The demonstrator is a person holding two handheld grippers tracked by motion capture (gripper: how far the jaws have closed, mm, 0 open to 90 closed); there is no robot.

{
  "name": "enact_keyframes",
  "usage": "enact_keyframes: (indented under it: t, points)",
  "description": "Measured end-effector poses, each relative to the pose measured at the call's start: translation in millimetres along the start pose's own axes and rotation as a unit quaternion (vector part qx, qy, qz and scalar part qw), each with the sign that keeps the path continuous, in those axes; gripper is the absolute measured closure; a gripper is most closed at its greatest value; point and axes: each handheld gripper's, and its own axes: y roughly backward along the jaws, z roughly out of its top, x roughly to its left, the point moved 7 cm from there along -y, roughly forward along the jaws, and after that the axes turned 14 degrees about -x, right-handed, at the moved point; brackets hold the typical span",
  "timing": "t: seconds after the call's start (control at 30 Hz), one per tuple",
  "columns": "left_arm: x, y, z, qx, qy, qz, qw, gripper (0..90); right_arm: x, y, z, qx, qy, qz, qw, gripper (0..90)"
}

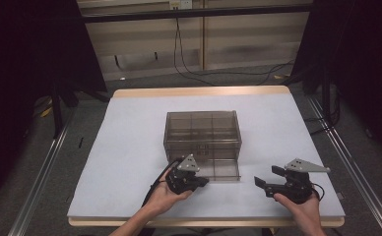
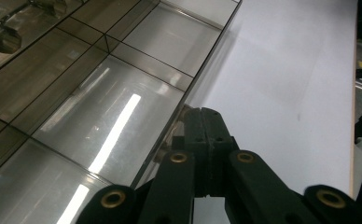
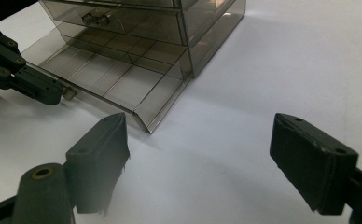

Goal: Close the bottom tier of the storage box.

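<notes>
Smoky clear plastic makes up the drawer cabinet (image 1: 202, 135) that stands in the middle of the white tabletop (image 1: 125, 147). Its bottom drawer (image 3: 118, 77) is pulled out toward the person, showing divided compartments. The left tongs (image 1: 202, 182) are closed tight on the small knob (image 3: 69, 93) at the drawer's front wall, jaws pressed together around it. The right tongs (image 3: 198, 154) hover over bare tabletop just right of the drawer's corner, jaws spread wide with nothing between them.
</notes>
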Motion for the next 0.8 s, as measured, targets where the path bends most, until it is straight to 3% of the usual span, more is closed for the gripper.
enact_keyframes:
  t: [0.1, 0.17, 0.23, 0.47, 0.57, 0.8]
  points:
    - [-0.1, -0.3, 0.2, -0.001, 0.0, -0.001, 1.0, 90.0, -0.2, 0.1, 0.0, 0.0, 0.0, 0.0, 1.0, 19.2]
    - [0.9, 1.8, 0.1, 0.012, -0.003, -0.001, 0.9999, 90.0, -0.3, 0.3, 0.1, 0.0, -0.001, 0.0, 1.0, 19.1]
    - [1.3, -0.4, 0.8, 0.0, -0.001, -0.003, 1.0, 90.0, -0.2, 0.0, 0.2, 0.0, 0.0, 0.0, 1.0, 19.2]
    - [1.6, -1.6, 1.5, -0.003, -0.002, -0.002, 1.0, 90.0, -0.3, -0.2, 0.0, 0.001, -0.001, 0.0, 1.0, 19.2]
    - [1.2, -1.6, 2.4, 0.001, 0.005, -0.006, 1.0, 90.0, 0.2, -0.2, -0.1, 0.002, -0.001, 0.001, 1.0, 19.2]
    - [-1.1, -7.1, 2.3, 0.013, -0.004, -0.01, 0.9999, 90.0, -0.6, 1.1, 0.4, -0.001, -0.003, 0.0, 1.0, 19.2]
